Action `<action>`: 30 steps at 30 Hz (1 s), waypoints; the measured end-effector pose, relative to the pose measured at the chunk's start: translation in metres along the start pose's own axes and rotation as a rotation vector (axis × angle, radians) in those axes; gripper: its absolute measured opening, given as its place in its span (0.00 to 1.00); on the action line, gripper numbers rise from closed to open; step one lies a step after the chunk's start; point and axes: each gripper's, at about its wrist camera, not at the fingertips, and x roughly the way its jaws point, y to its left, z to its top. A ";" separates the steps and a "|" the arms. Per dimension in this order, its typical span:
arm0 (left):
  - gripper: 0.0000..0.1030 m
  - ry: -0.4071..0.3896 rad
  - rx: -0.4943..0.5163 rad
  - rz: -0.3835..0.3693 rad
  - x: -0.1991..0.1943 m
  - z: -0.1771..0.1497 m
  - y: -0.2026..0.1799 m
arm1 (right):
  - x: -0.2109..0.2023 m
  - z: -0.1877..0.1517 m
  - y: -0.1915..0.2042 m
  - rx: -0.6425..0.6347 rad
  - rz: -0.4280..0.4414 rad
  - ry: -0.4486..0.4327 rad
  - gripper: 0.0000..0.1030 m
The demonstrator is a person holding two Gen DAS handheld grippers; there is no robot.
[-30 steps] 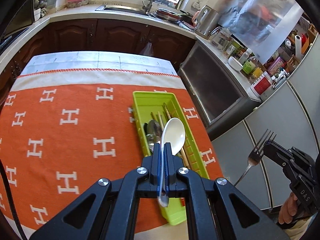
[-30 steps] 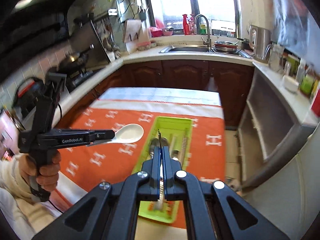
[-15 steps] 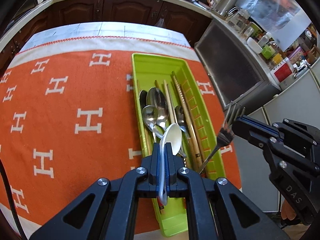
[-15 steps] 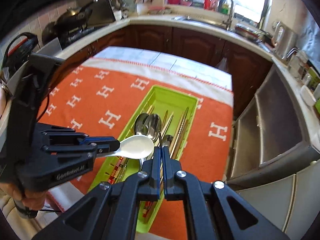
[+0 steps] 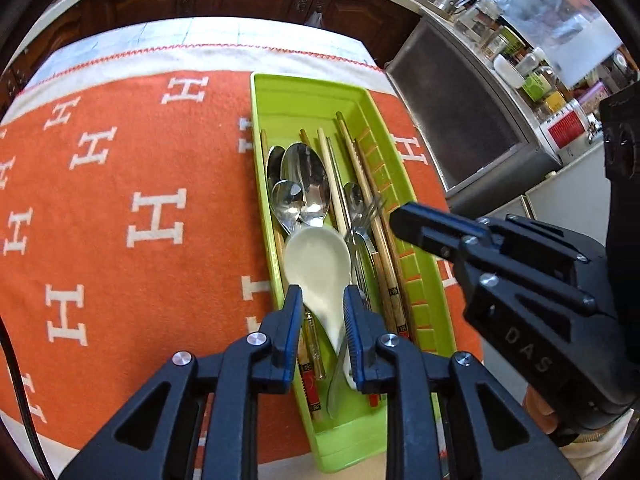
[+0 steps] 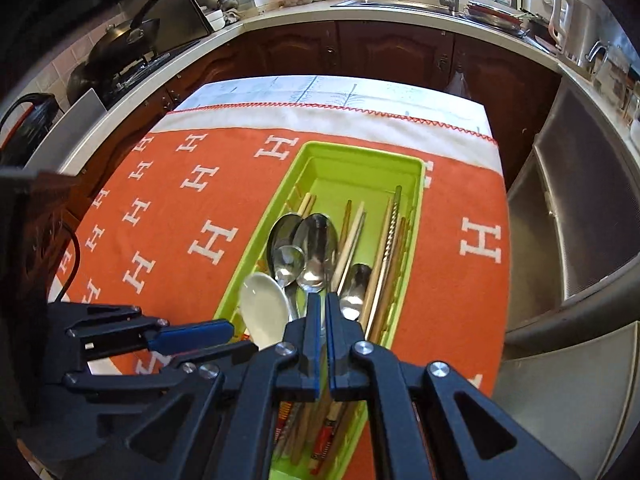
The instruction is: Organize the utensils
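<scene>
White spoon (image 5: 318, 264) apparently in tray (image 5: 308, 92)

green tray (image 5: 308, 96) is the landmark. far end of the tray is bare, open to come down into. middle and near end packed with steel spoons (image 5: 304, 188), chopsticks (image 5: 384, 248), white spoon (image 5: 318, 264). both grippers crowd over the near end. orange cloth (image 5: 120, 184) left of the tray lies clear; cabinet (image 6: 580, 208) stands right of it.
</scene>
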 end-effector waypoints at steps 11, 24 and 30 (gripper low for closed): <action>0.46 -0.075 0.087 0.147 -0.044 -0.006 0.008 | -0.009 -0.013 0.009 0.117 0.063 -0.020 0.02; 0.82 -0.172 0.067 0.269 -0.098 -0.021 0.046 | -0.025 -0.037 0.047 0.230 0.093 -0.027 0.02; 0.87 -0.227 0.086 0.328 -0.121 -0.028 0.060 | -0.037 -0.035 0.068 0.268 0.073 -0.053 0.03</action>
